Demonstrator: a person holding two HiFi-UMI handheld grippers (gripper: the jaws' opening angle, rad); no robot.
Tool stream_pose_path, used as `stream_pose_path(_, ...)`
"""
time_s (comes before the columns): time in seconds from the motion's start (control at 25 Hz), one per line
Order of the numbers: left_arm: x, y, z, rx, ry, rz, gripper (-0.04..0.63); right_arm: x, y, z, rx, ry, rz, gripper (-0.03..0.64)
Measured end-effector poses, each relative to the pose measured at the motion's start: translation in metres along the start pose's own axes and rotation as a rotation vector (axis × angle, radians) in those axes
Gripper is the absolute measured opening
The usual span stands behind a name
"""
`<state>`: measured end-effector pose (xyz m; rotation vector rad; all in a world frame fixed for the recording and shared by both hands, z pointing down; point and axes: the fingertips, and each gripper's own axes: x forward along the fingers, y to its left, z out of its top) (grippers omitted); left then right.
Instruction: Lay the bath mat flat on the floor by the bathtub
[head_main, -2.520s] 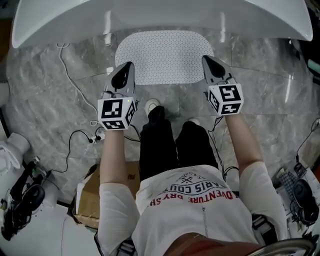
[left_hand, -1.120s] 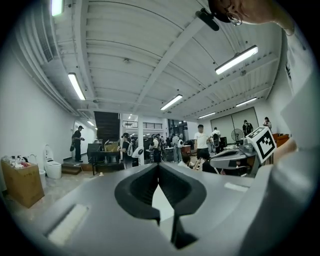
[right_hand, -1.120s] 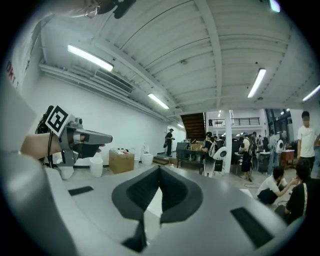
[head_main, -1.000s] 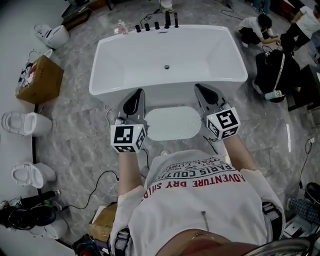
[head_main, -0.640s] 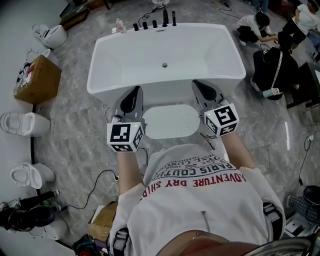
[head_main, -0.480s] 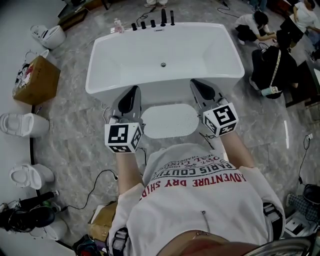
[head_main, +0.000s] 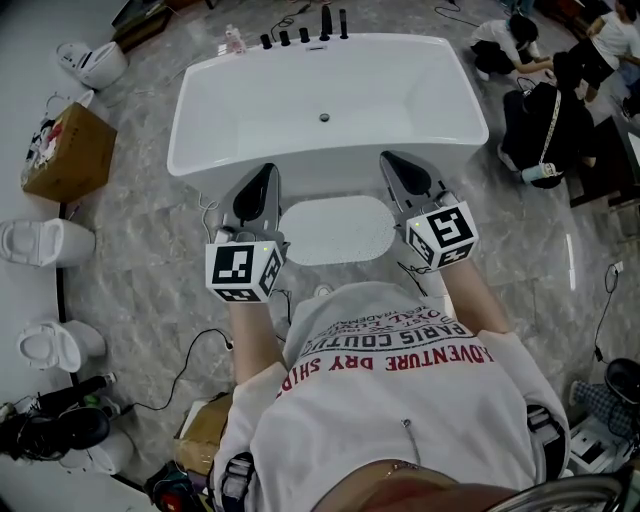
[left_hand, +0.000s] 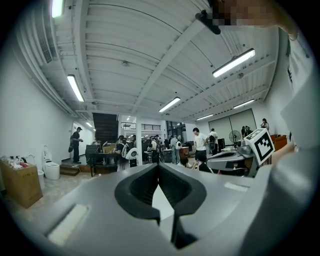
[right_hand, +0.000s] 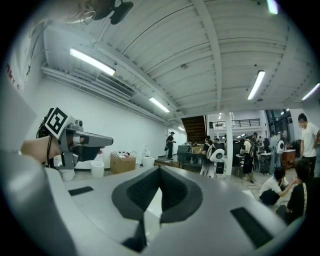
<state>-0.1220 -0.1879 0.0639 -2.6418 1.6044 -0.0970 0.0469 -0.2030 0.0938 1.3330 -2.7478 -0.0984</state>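
Note:
The white oval bath mat (head_main: 336, 229) lies flat on the grey marble floor, right against the near side of the white bathtub (head_main: 205, 95). I stand behind the mat and hold both grippers level, well above it. In the head view my left gripper (head_main: 266, 170) is over the mat's left end and my right gripper (head_main: 388, 158) over its right end. Both are shut with nothing between the jaws. The left gripper view shows the left gripper (left_hand: 158, 165) closed on itself, facing a large hall. The right gripper (right_hand: 159, 168) looks the same in its own view.
Black taps (head_main: 305, 35) stand on the tub's far rim. A cardboard box (head_main: 60, 150) and white toilets (head_main: 45, 243) line the left wall. Cables (head_main: 190, 360) trail on the floor at my left. People (head_main: 540, 110) crouch at the upper right.
The head view has risen from close over the mat to standing height, and both grippers have come up with it. The mat has stayed flat. Both grippers stay shut.

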Motion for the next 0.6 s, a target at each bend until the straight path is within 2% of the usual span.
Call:
stream_pose_path(0.36, -0.010, 0.002, -0.015, -0.040, 0.016, 0.008, 0.012, -0.005, 0.004, -0.008, 0.018, 0.008, -0.020, 0.008)
stream_pose_path(0.6, -0.006, -0.003, -0.016, -0.038, 0.010, -0.008, 0.012, -0.004, 0.001, -0.008, 0.018, 0.003, -0.026, 0.008)
